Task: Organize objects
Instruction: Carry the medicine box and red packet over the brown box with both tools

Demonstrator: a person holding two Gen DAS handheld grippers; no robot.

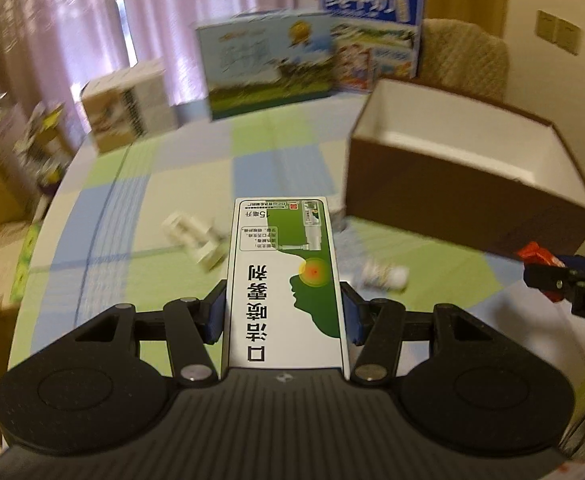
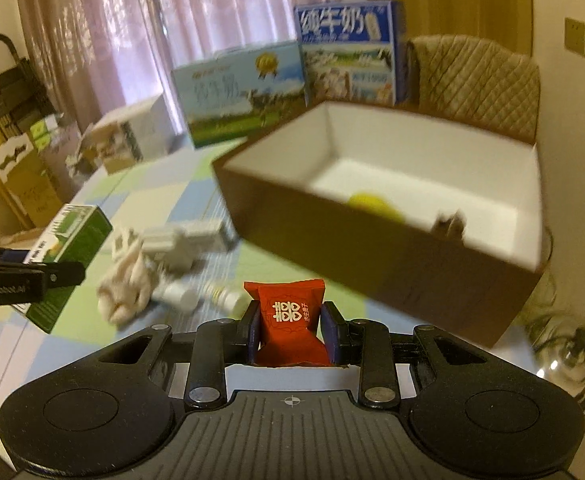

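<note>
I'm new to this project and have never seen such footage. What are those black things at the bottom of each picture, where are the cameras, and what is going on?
No robot here: a person holds a two-finger gripper in each hand, and each gripper carries a fisheye camera looking forward along its jaws. The black shape at the bottom of each picture is the gripper itself.

In the left wrist view, the left gripper is shut on a green-and-white medicine box. In the right wrist view, the right gripper is shut on a red candy packet.

Ahead is a table with a checked cloth. On it lie small white bottles, blurred, and an open brown cardboard box with something yellow inside. Milk cartons stand behind.
</note>
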